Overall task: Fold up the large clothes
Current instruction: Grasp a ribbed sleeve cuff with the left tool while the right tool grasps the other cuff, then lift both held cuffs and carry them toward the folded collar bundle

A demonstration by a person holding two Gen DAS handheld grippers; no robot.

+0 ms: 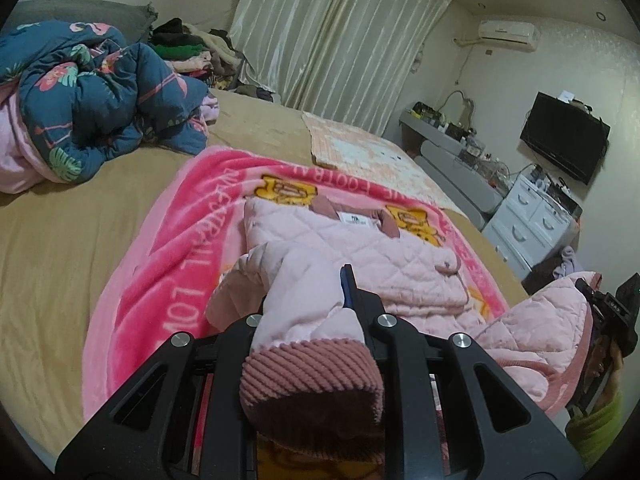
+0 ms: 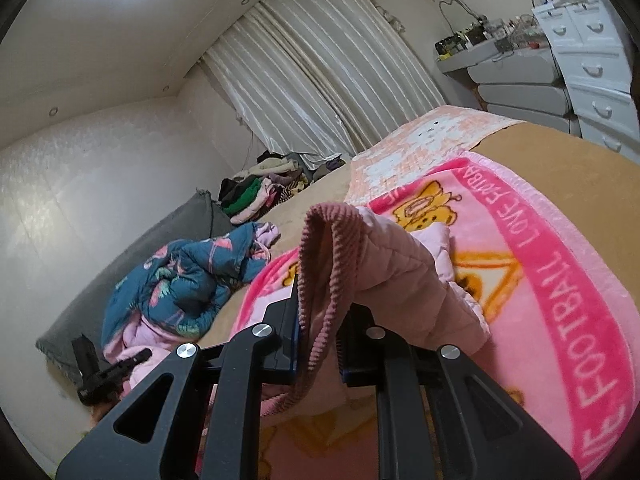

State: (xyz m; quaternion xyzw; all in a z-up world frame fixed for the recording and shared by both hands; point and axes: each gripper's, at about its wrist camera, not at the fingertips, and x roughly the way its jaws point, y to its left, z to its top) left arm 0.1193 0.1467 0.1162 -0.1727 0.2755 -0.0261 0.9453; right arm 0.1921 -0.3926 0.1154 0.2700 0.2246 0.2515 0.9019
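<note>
Jacket cuffs point(image 1: 312, 376) between both jaws.

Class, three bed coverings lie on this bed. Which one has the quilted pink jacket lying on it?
The pink football blanket with yellow cartoon figures. The pale checked blanket lies flat beyond it, and the navy floral quilt is bunched up apart; neither touches the quilted pink jacket.

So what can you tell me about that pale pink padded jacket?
The pink jacket is quilted and puffy-looking, with darker rose ribbed cuffs and collar and a white label at the neck. It lies partly folded on the pink cartoon blanket on the bed. The left hand-held gripper grips one sleeve near its cuff; the right hand-held gripper pinches another ribbed edge and lifts it.
</note>
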